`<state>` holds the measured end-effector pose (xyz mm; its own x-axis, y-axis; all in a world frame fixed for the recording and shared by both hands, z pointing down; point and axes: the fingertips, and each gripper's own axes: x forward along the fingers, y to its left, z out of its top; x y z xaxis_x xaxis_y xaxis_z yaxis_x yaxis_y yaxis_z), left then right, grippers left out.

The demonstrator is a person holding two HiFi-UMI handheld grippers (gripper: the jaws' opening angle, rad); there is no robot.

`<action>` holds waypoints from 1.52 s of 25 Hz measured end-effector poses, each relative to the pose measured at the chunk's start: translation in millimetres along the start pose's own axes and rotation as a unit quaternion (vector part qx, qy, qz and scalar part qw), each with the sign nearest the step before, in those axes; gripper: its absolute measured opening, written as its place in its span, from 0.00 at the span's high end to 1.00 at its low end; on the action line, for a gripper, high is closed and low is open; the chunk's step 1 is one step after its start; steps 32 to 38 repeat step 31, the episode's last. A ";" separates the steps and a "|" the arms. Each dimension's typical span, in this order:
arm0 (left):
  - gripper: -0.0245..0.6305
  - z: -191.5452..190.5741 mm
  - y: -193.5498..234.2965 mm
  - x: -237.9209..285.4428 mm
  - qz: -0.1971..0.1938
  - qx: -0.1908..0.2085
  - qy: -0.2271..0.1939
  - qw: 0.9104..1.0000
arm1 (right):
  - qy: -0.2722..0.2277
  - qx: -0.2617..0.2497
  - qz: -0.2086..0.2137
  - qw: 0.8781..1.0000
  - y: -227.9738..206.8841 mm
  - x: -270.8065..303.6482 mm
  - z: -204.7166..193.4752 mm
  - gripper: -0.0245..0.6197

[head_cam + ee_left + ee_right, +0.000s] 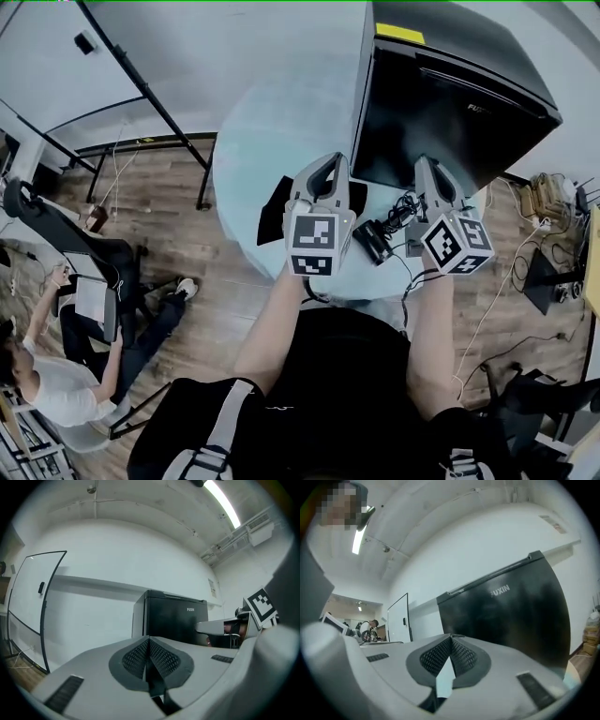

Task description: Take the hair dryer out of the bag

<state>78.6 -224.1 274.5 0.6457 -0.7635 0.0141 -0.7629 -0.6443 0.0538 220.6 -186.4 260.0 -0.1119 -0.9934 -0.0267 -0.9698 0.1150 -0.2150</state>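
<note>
In the head view both grippers are held up over a round pale table (272, 122). A small black hair dryer (373, 242) lies on the table between them, its black cord (405, 208) tangled beside it. A flat black bag (272, 214) lies on the table, partly hidden behind my left gripper (328, 165). My left gripper (149, 641) is shut, pads together, with nothing between them. My right gripper (424, 165) (451, 639) is also shut and empty. Both point level toward the black cabinet, above the dryer and not touching it.
A tall black cabinet (450, 103) (173, 620) (511, 616) stands at the table's far side. A whiteboard on a black stand (33, 597) is to the left. A seated person (47, 384) and an office chair (84, 244) are at the left; cables (506, 281) lie on the wooden floor at the right.
</note>
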 end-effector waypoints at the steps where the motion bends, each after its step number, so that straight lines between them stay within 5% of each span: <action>1: 0.94 6.7 -4.5 0.0 -0.004 0.000 -0.008 1.000 | -0.006 -0.005 0.003 1.000 5.0 -2.2 6.9 0.96; 13: 0.94 48.8 -59.2 -8.6 -0.061 -0.014 -0.059 0.996 | -0.007 -0.056 0.025 0.998 39.6 -22.3 37.6 0.96; 38: 0.94 31.2 -41.9 -33.2 -0.038 -0.024 -0.040 0.998 | 0.008 -0.073 0.044 0.996 66.1 -27.9 25.3 0.96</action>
